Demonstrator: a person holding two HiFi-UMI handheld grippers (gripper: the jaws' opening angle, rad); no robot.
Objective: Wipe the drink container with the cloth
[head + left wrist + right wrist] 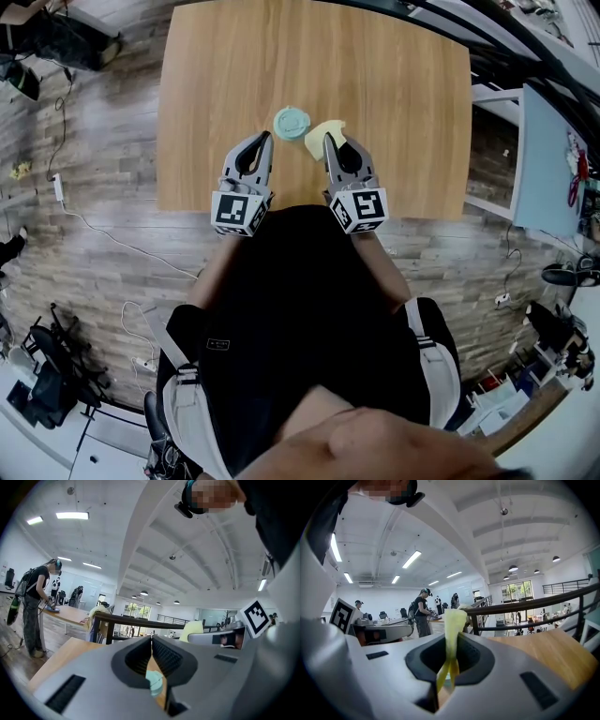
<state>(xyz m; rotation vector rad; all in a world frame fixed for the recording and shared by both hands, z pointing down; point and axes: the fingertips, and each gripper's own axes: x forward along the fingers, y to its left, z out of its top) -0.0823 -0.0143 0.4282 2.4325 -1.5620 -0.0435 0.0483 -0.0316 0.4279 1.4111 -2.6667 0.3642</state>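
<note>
A mint-green drink container (291, 122) stands on the wooden table (216, 75), seen from above by its round lid. Through the gap under the left jaws a sliver of the container (154, 682) shows in the left gripper view. My left gripper (267, 137) sits just left of and near it, jaws shut with nothing between them. A pale yellow cloth (328, 133) lies right of the container. My right gripper (328, 139) is shut on the cloth (452, 634), which sticks up between the jaws in the right gripper view.
The table's near edge runs just under both grippers. A light blue panel (544, 164) stands to the right of the table. Cables and a power strip (58, 187) lie on the wood floor at left. Other people work at distant tables.
</note>
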